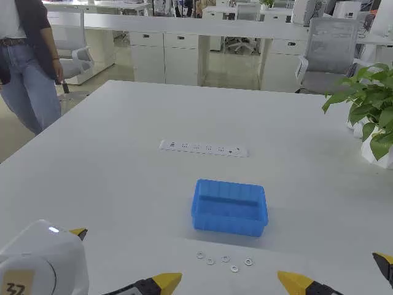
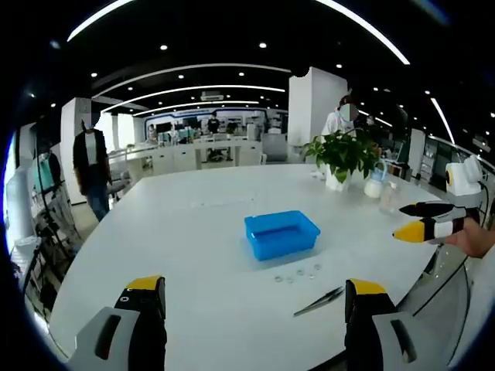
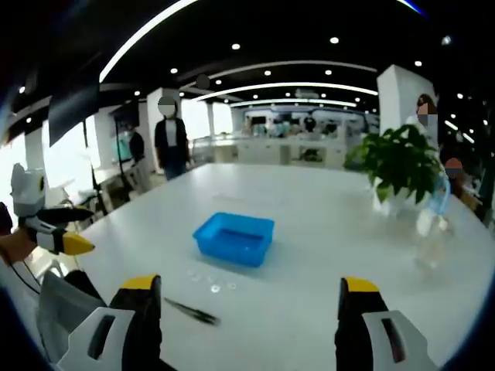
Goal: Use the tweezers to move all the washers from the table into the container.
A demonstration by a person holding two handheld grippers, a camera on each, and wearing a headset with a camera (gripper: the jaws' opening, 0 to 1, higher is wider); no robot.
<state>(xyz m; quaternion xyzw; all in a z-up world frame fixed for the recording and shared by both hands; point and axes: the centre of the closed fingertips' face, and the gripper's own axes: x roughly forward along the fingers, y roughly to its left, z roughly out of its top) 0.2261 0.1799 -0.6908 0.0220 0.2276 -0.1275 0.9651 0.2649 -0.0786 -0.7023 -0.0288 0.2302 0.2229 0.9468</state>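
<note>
Blue container (image 1: 229, 208): found mid-bench (image 1: 123, 172), open side up. Counted five washers (image 1: 225, 260) loose on the bench on the near side of the container, close to its wall but not touching. Saw tweezers (image 2: 319, 301) lying flat nearer still, touched by neither gripper. Logged left gripper (image 2: 254, 287) with jaws wide apart, holding nothing; same for right gripper (image 3: 247, 286). Noted white power strip (image 1: 204, 148) on the far side of the container and potted plant (image 1: 368, 104) at far right.
</note>
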